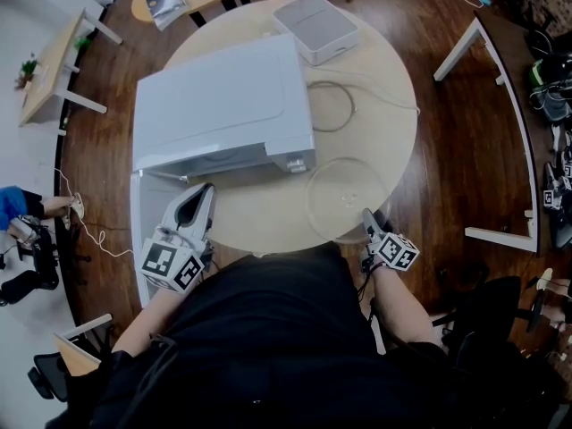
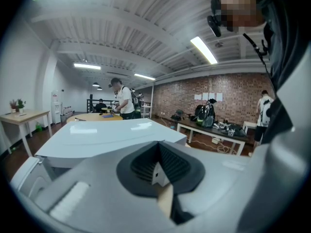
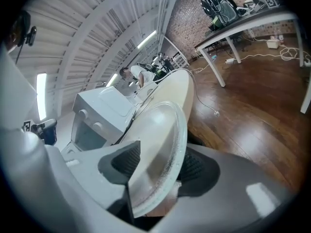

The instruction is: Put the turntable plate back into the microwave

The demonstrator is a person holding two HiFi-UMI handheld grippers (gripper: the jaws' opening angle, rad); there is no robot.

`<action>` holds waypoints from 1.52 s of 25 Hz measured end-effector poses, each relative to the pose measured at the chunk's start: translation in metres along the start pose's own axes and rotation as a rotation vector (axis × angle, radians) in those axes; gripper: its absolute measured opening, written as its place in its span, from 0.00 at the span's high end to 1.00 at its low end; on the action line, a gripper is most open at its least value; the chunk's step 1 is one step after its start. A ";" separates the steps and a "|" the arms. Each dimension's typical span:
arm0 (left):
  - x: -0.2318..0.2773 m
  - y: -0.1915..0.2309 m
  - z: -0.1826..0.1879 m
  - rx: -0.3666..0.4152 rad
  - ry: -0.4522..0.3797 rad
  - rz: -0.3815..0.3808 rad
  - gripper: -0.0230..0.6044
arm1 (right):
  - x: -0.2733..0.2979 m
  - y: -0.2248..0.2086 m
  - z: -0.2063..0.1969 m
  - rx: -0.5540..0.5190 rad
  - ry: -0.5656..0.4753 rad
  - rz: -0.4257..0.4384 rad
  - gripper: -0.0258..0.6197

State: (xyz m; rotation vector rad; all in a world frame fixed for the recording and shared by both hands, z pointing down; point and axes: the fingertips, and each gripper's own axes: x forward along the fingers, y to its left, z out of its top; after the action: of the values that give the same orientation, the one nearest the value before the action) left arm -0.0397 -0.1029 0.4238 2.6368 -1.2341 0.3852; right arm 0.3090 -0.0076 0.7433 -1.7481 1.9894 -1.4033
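- The step in hand is picking up the turntable plate (image 1: 344, 195). It lies flat on the round surface (image 1: 268, 213), near the front edge and to the right of the microwave (image 1: 223, 105).
- The right gripper (image 1: 369, 224) is at the near rim of the plate. In the right gripper view its jaws sit one on each side of the rim and seem to squeeze it.
- The left gripper (image 1: 198, 202) waits in front of the microwave, next to the open door (image 1: 140, 231). Its jaws are together and hold nothing.
- I think the next move is to lift the plate, keep it level, and carry it left to the open front.
- Then it has to slide in low and flat and land in the middle of the floor inside.
- The plate is glass and held by one edge only, so it could tip or slip. A slow move looks best.
- The inside of the microwave is hidden from above. The right gripper view shows only a bit of the opening.
- I cannot see if a ring or hub waits inside.
- The plate is see-through, so its edge is faint from above.
- The person's body hides the surface's front edge.
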 end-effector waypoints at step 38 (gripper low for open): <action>0.016 -0.012 0.001 0.044 0.006 -0.094 0.95 | -0.013 0.004 -0.007 0.180 -0.073 -0.012 0.72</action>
State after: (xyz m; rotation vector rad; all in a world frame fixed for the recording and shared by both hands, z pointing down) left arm -0.0208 -0.1072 0.4269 2.7161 -1.1075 0.4088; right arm 0.3061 0.0067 0.7384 -1.7101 1.7595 -1.4502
